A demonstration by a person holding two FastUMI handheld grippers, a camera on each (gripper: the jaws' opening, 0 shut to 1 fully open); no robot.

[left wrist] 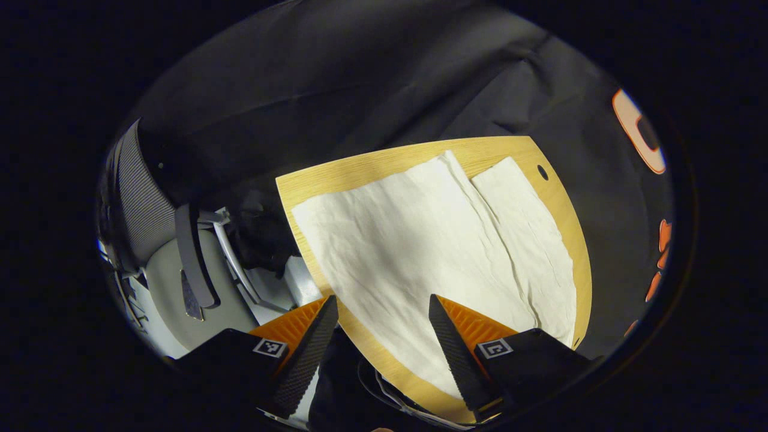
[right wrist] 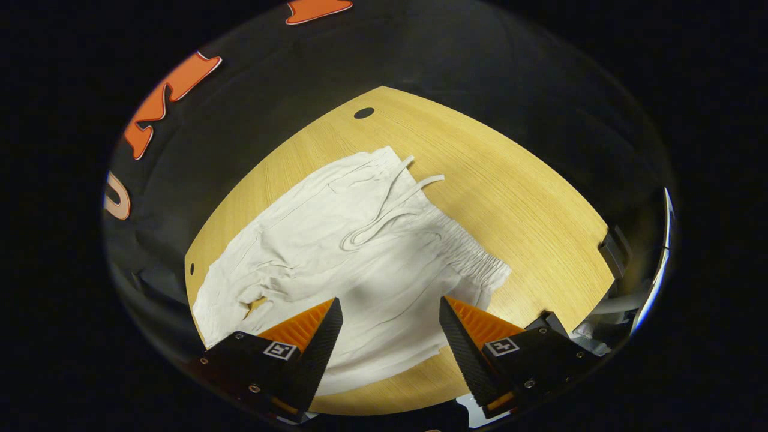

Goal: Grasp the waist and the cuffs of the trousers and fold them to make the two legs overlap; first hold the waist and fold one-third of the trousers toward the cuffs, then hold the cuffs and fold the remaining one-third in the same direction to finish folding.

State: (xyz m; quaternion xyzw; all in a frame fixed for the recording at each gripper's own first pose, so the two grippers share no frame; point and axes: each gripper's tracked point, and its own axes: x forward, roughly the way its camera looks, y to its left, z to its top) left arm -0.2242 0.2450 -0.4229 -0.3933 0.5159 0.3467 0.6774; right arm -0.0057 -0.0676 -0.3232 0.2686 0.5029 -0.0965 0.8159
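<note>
Left gripper view: the left gripper [left wrist: 381, 318] hangs above the near edge of the wooden surface [left wrist: 312, 177], its fingers spread wide apart with nothing between them. The trousers [left wrist: 420, 240], pale and creased, lie flat on the surface ahead of the fingers and run away from them. Two legs [left wrist: 522, 228] lie side by side, the narrower one beyond the right-hand finger, with a slim gap between them toward the far end. The cuffs [left wrist: 480, 165] sit at the far end, close to the surface's far edge. A small dark hole [left wrist: 542, 172] in the surface lies just beyond the cuffs, to the right. To the left of the left-hand finger, off the surface, stands a chair [left wrist: 150, 210] with a ribbed back.

Right gripper view: the right gripper [right wrist: 390, 324] hovers over the cloth, fingers likewise wide apart and holding nothing. The waist [right wrist: 474, 264], gathered and elastic, lies ahead of the right-hand finger and just beyond its tip. A drawstring [right wrist: 384, 222] trails in loops across the cloth ahead of the gap between the fingers. A small opening [right wrist: 257, 305] in the cloth shows the surface through it, just beyond the left-hand finger. Whether either finger touches the cloth cannot be told.
</note>
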